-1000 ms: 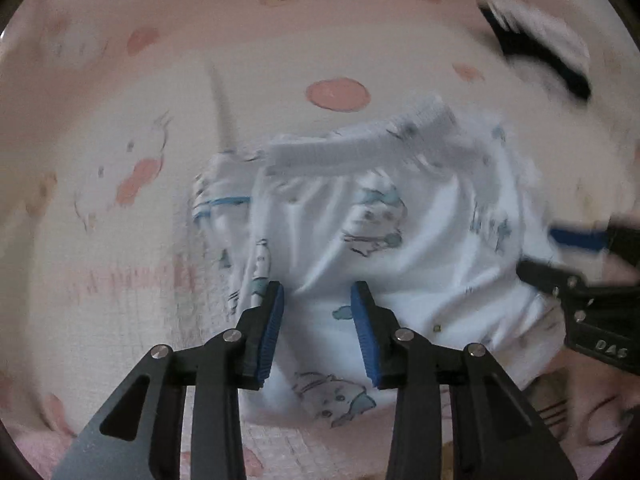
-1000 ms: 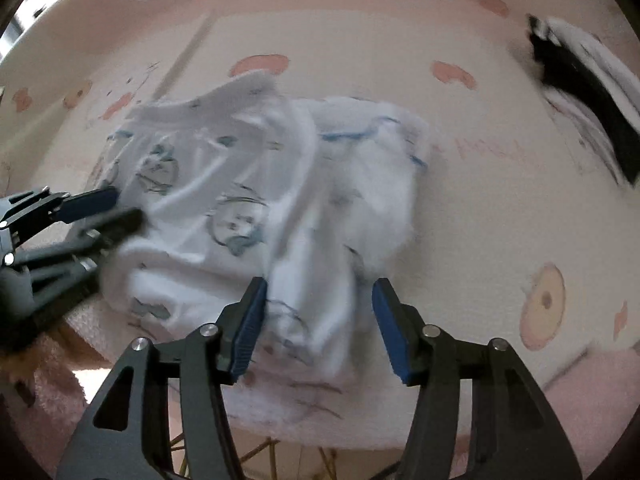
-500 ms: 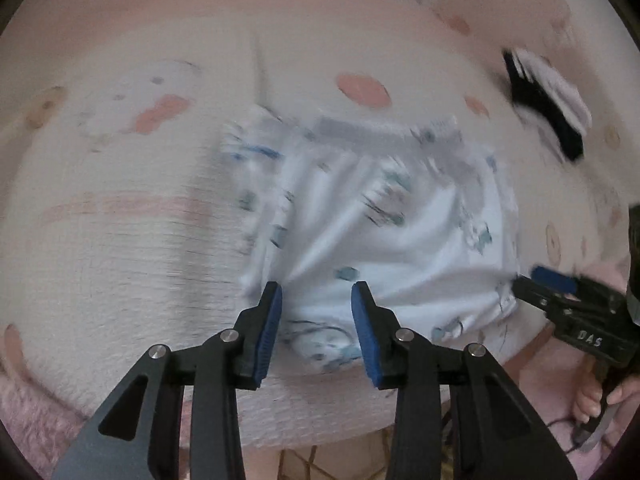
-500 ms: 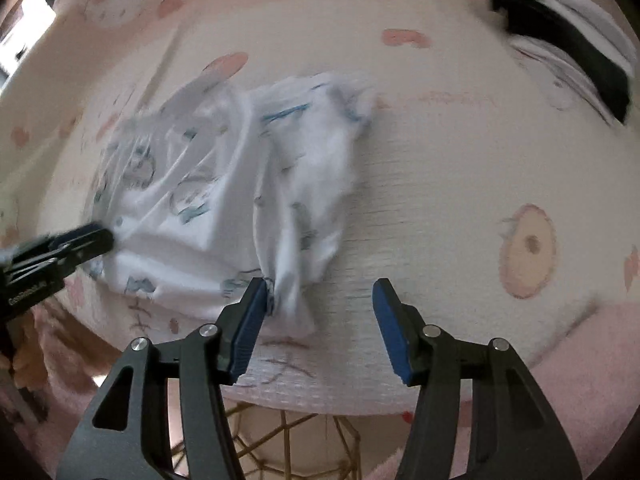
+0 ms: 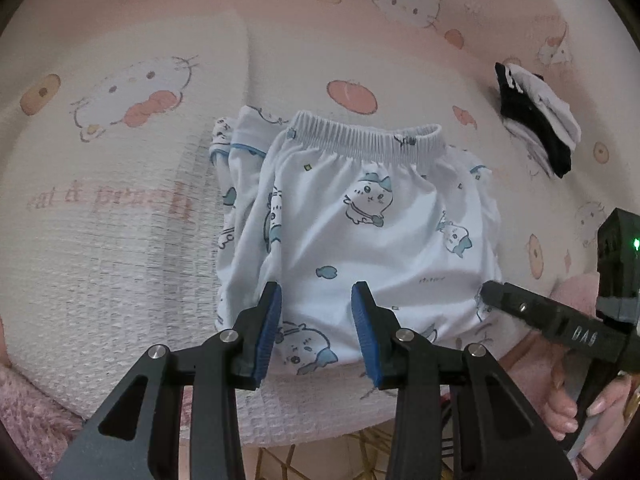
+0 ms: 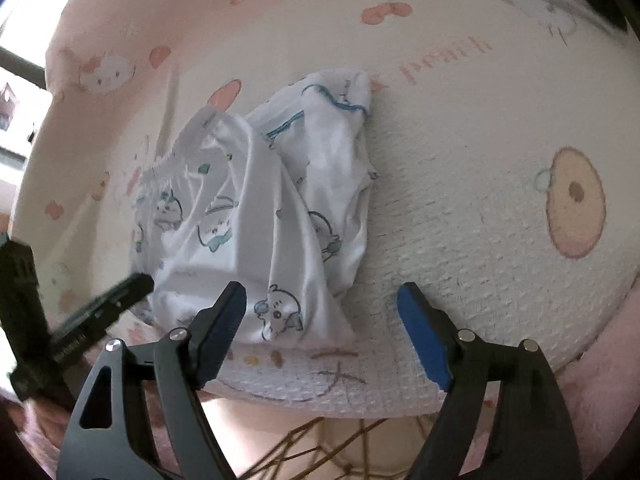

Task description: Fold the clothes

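Two matching handheld grippers of black plastic. The left gripper (image 5: pixel 316 336) has angular fingers with triangular cut-outs, silver screw heads at the joints and ribbed blue pads (image 5: pixel 269 334). The right gripper (image 6: pixel 320 332) looks the same; its side carries pale lettering, above a small green light.

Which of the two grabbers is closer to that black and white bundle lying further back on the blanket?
Right. The black and white bundle lies far back on that side; the right gripper sits below it at the white shorts' edge, the left gripper further across.
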A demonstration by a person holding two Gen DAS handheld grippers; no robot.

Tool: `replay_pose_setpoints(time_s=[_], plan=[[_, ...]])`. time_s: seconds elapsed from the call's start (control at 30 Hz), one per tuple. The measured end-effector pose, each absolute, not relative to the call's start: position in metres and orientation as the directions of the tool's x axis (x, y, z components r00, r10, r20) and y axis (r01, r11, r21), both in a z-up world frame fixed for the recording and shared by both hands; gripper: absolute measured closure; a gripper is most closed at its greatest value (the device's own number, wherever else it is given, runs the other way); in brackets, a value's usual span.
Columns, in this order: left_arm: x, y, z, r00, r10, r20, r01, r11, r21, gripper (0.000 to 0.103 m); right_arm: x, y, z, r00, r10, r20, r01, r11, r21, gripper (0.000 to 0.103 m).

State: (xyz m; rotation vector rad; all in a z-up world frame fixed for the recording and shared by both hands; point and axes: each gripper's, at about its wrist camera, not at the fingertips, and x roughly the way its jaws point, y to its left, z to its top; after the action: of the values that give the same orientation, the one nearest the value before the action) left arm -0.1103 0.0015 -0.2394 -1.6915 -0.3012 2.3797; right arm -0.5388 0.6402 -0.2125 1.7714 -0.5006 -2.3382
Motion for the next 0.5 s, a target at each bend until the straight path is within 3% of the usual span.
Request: replay_pose_setpoints(time_s=[0.07,0.13,0.2,0.3,0.33,0.37,0.5], plan=[[-0.111,0.002,-0.239,-0.326,0.290,-0.900,-0.047,-0.956,-0.291,0.065,-0.543,0.638,-0.212,-0.290,-0.286,-0.913,-0.037,-0.950,0.309,0.033],[-0.111,-0.002,-0.238,-0.336,0.284,-0.898,-0.040,-0.957,-0.287,0.065,-0.545,0.636,-0.210,-0.299,-0.254,-0.920,-0.001,-0.964,0.267,0.065],[-0.106,-0.015,-0.237,-0.345,0.260,-0.902,-0.010,-0.962,-0.273,0.065,-0.545,0.637,-0.207,-0.300,-0.321,-0.898,0.012,-0.943,0.333,0.076],[-0.110,-0.031,-0.245,-0.332,0.214,-0.919,0.068,-0.966,-0.249,0.065,-0.547,0.643,-0.206,-0.310,-0.242,-0.920,-0.003,-0.967,0.255,0.074],[-0.110,-0.038,-0.246,-0.330,0.188,-0.925,0.095,-0.968,-0.231,0.065,-0.548,0.649,-0.207,-0.300,-0.245,-0.922,-0.022,-0.964,0.264,0.066],[-0.110,-0.045,-0.246,-0.330,0.160,-0.930,0.121,-0.970,-0.210,0.064,-0.548,0.655,-0.209,-0.289,-0.256,-0.922,-0.045,-0.959,0.280,0.065],[-0.112,-0.072,-0.242,-0.359,0.301,-0.883,0.180,-0.907,-0.382,0.059,-0.545,0.681,-0.198,-0.338,-0.299,-0.892,-0.099,-0.932,0.349,0.056]])
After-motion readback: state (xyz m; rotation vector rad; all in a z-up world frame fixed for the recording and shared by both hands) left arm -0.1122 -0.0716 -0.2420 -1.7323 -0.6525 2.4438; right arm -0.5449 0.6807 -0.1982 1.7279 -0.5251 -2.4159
